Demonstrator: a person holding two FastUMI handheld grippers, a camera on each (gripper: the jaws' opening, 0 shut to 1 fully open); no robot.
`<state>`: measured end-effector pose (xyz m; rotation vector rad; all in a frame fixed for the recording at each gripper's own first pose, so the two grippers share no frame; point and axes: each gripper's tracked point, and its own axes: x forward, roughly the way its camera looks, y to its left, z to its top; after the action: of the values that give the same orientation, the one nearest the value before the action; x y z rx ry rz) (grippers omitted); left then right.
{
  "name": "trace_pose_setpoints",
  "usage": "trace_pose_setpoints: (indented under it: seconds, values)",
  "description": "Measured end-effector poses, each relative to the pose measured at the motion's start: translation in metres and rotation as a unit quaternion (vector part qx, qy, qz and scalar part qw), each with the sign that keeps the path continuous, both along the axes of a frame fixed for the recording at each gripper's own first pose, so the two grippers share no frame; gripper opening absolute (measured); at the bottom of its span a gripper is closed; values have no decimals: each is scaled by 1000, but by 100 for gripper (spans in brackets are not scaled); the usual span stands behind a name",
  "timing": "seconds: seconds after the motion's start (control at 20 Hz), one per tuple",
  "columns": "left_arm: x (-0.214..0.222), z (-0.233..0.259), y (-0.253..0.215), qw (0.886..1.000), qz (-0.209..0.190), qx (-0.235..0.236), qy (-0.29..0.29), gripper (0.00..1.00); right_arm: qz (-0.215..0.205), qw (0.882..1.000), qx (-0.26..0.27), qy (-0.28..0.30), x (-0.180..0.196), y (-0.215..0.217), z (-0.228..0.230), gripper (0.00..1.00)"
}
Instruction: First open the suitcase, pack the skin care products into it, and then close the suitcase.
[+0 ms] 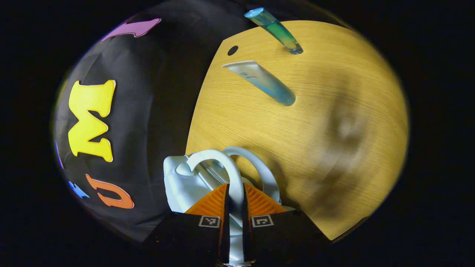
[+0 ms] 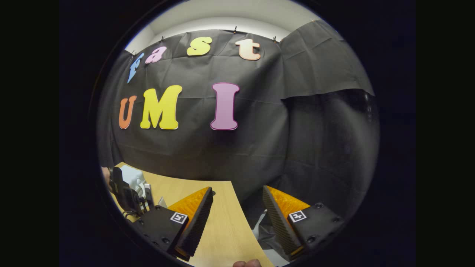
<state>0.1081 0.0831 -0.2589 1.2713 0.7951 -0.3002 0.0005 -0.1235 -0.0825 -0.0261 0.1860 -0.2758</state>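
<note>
Left gripper (image 1: 236, 193) closed on the white handle (image 1: 233, 174) of the suitcase (image 1: 183, 185), handle pinched between both jaws, two tubes (image 1: 265, 81) lying well ahead on the table (image 1: 334, 111), right gripper (image 2: 237, 207) held open, nothing between its jaws.

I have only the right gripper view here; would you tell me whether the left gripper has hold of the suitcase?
Observer: Yes. In the left gripper view, the left gripper is shut on the white handle of the suitcase.
Operator: Thank you. Are any skin care products out?
Observer: Two, on the wooden table: a white-and-blue tube and a green tube.
Operator: Do they touch each other?
Observer: No, they sit apart, both beyond the suitcase.
</note>
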Motion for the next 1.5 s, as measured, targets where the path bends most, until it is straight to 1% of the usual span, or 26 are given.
trace_pose_setpoints:
  seconds: [0.1,0.15,0.25,0.3,0.35,0.45,0.5,0.6,0.65,0.7,0.75,0.8,0.85,0.9,0.95,1.05,1.15,1.25,1.3,1.35,1.4,1.45,1.5]
  values:
    - [5,32,3,999,5,-21,-33,14,2,1000,1,2,2,5,0,80]
    - [8,51,6,998,8,-34,-51,12,4,1000,4,1,3,8,2,80]
    - [10,90,21,993,24,-69,-93,9,14,1000,7,-6,6,19,10,80]
    - [9,111,33,988,34,-88,-121,8,19,1000,4,-9,9,24,13,80]
    - [9,131,51,982,49,-106,-149,7,25,1000,1,-11,11,29,18,80]
    - [5,166,92,962,80,-153,-209,4,34,999,-2,-10,15,38,22,80]
    - [0,180,111,950,94,-175,-239,4,40,999,-1,-9,18,46,24,80]
    - [-13,204,163,923,131,-210,-295,3,55,998,-2,-5,24,61,28,80]
    - [-17,208,185,910,150,-232,-310,3,64,998,-5,-1,28,71,30,80]
    - [-23,214,209,892,169,-260,-329,3,73,997,-6,2,32,81,31,80]
    - [-27,215,236,878,190,-284,-336,3,81,997,-6,4,35,90,34,80]
    - [-30,217,267,861,205,-310,-347,3,91,996,-8,6,39,101,36,80]
    - [-31,214,294,847,213,-337,-352,4,100,995,-11,7,41,110,39,80]
    - [-37,206,317,834,222,-358,-356,3,109,994,-16,5,43,120,42,80]
    - [-38,193,341,824,238,-376,-352,3,115,993,-21,4,44,127,45,80]
    - [-30,155,378,795,270,-413,-352,3,120,992,-23,10,46,139,41,80]
    - [-25,126,407,766,296,-455,-345,3,120,992,-30,22,46,147,38,80]
    - [-24,90,425,738,329,-496,-319,3,121,991,-39,37,47,153,32,80]
    - [-20,70,436,721,346,-516,-307,3,120,991,-42,41,46,154,31,80]
    - [-18,49,440,701,366,-537,-293,3,117,991,-45,42,47,154,32,80]
    - [-18,26,446,676,389,-557,-285,4,114,991,-47,43,46,154,32,80]
    - [-18,5,449,653,409,-574,-279,5,112,991,-48,46,46,156,32,80]
    - [-17,-10,450,634,427,-585,-272,5,114,991,-50,50,44,160,29,80]
